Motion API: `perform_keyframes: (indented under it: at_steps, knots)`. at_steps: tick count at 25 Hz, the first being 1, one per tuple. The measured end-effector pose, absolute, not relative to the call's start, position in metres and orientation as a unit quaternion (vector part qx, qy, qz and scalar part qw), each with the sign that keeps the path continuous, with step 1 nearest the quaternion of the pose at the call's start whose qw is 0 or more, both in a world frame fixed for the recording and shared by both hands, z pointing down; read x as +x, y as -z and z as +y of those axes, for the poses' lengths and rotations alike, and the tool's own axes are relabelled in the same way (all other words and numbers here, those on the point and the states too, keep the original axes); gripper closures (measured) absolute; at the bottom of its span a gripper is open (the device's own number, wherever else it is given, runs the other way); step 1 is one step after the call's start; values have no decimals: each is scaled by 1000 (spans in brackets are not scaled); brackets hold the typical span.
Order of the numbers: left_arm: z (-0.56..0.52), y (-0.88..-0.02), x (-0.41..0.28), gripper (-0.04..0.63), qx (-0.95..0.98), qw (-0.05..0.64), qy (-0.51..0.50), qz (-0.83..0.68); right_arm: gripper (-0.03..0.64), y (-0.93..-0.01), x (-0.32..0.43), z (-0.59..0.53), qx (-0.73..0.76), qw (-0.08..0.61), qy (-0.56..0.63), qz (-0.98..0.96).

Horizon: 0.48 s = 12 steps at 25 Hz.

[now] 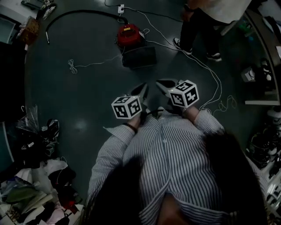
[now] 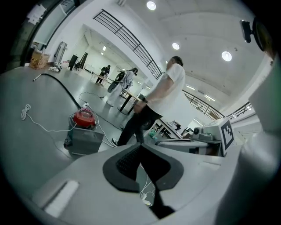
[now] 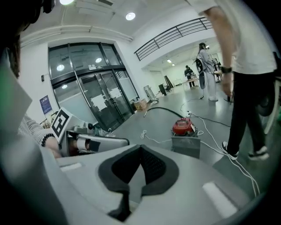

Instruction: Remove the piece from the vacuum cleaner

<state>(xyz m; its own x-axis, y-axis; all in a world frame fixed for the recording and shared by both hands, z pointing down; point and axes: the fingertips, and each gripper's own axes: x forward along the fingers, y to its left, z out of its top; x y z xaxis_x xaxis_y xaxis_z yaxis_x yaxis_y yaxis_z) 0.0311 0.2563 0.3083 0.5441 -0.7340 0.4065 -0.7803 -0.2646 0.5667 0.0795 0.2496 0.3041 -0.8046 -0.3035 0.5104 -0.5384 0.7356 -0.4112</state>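
Observation:
A red vacuum cleaner [image 1: 128, 34] sits on the dark floor behind a grey box [image 1: 138, 56], well ahead of me. Its black hose [image 1: 74, 13] arcs away to the left. Both grippers hang side by side in front of my chest, far short of the vacuum. My left gripper [image 1: 144, 86] is shut with nothing in it, and so is my right gripper [image 1: 159, 82]. In the left gripper view the vacuum [image 2: 83, 117] lies beyond the shut jaw tips [image 2: 139, 146]. The right gripper view shows the vacuum [image 3: 183, 126] past its own shut tips [image 3: 140, 147].
A person [image 1: 199, 24] in dark trousers stands to the right of the vacuum. White cables [image 1: 206, 66] trail across the floor from it toward my right. Clutter and bags [image 1: 39, 176] line the left side, shelves [image 1: 263, 88] the right.

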Motion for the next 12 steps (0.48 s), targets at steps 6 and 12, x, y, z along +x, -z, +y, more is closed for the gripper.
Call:
perform_keyframes:
  at_steps: [6,12]
  knots:
    - [250,-308,32,592,794,377,-29,-476,614,-304,83,242,237,208,-282,-906]
    - [239,-311,42,592,790,387,-23,-474,614,-308,98,227,243,208,-286,-903]
